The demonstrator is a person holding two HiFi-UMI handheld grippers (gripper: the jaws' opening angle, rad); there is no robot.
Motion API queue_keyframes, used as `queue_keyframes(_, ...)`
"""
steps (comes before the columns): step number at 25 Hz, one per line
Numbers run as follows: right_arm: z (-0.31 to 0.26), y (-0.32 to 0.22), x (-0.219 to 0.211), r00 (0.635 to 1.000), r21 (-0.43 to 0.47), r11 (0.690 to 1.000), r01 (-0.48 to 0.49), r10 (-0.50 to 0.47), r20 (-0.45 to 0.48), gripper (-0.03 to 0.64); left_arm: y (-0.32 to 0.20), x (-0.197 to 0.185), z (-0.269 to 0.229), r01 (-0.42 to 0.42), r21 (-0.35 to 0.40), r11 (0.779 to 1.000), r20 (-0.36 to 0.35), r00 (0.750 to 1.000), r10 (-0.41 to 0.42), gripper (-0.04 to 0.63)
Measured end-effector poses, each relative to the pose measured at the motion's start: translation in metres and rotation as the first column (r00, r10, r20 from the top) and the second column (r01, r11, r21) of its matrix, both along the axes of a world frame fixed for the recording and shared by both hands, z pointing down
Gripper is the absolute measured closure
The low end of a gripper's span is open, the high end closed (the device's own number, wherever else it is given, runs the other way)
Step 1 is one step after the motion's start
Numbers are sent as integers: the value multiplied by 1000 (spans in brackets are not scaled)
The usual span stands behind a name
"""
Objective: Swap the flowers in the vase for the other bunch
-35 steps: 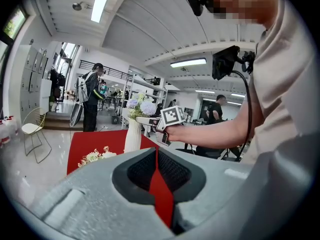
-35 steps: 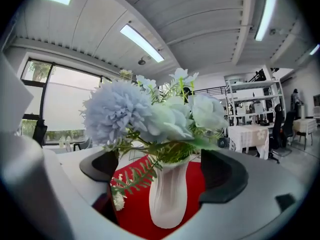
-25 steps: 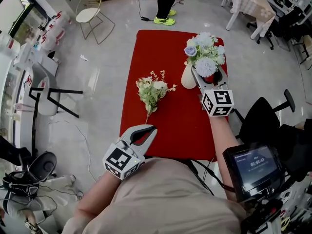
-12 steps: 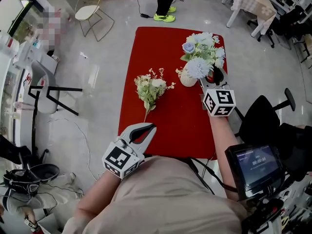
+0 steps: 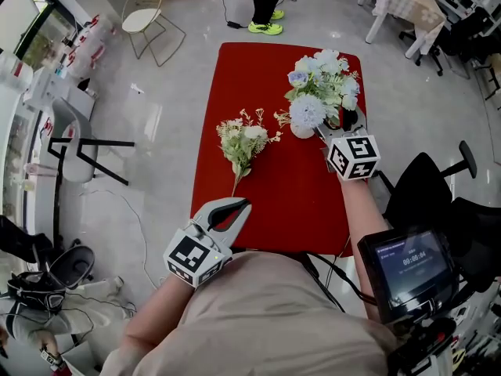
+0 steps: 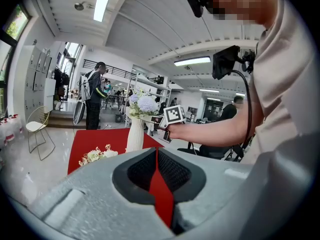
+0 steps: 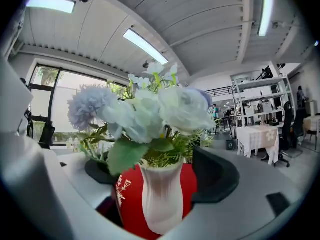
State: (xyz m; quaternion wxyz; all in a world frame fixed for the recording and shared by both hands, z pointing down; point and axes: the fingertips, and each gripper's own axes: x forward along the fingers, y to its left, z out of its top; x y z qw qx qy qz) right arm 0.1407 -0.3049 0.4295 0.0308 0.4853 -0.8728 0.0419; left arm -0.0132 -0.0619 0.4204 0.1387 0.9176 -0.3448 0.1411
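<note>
Blue flowers (image 5: 313,100) shifted left, right gripper (image 5: 337,124) just opening, released around vase (image 5: 301,130), left gripper (image 5: 239,207) clenched empty, white bunch (image 5: 243,142) lying left

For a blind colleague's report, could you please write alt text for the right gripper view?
A white vase of pale blue and white flowers stands on a red table between the jaws of the right gripper, which have just opened wider and do not touch it.

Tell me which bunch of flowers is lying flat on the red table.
The white-and-green bunch lies on its side on the red table; the pale blue bunch stands upright in the white vase.
</note>
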Motion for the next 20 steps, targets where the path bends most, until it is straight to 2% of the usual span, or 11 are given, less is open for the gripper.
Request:
queue_keyframes(8,3,-4,-8,997,-4,997,79,-79,-23,198,8,2,3,20,-3,1000,8,1000,-20,588)
queue_keyframes(15,-6,-8,-9,998,23,998,53,-54,13,208,9,-5,1,38,-9,999,13,999,-38,588)
queue_keyframes(17,-9,-7,-7,999,35,998,43,-44,23,273,10,-5,1,46,-9,999,13,999,-46,588)
queue_keyframes(20,-14,-5,-2,1000,57,998,7,-8,28,415,10,-10,-2,67,-6,998,7,998,-67,588)
